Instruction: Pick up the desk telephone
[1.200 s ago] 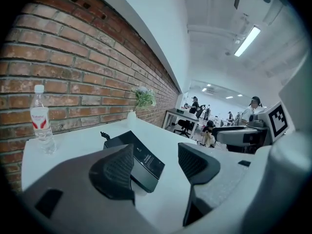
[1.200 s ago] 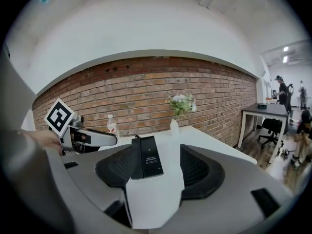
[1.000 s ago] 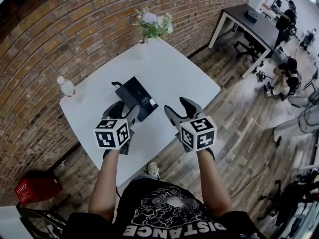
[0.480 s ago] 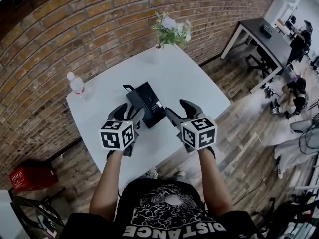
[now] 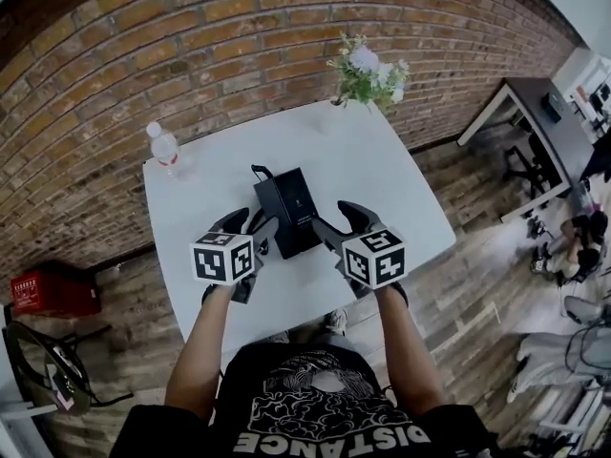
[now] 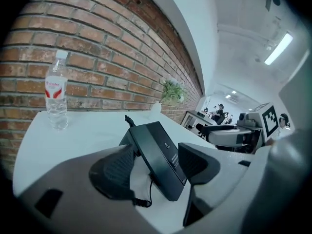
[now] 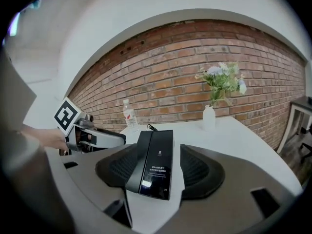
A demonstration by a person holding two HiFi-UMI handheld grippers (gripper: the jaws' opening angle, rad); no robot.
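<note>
The black desk telephone [image 5: 289, 208] lies flat on the white table [image 5: 401, 189]. The left gripper [image 5: 248, 225] is at the telephone's near-left corner and the right gripper [image 5: 341, 222] at its near-right corner. Both have their jaws spread and hold nothing. This looks like the approach step, before any grasp. Next, each gripper likely needs to advance until the telephone's edge sits between its jaws, close, then lift level.
</note>
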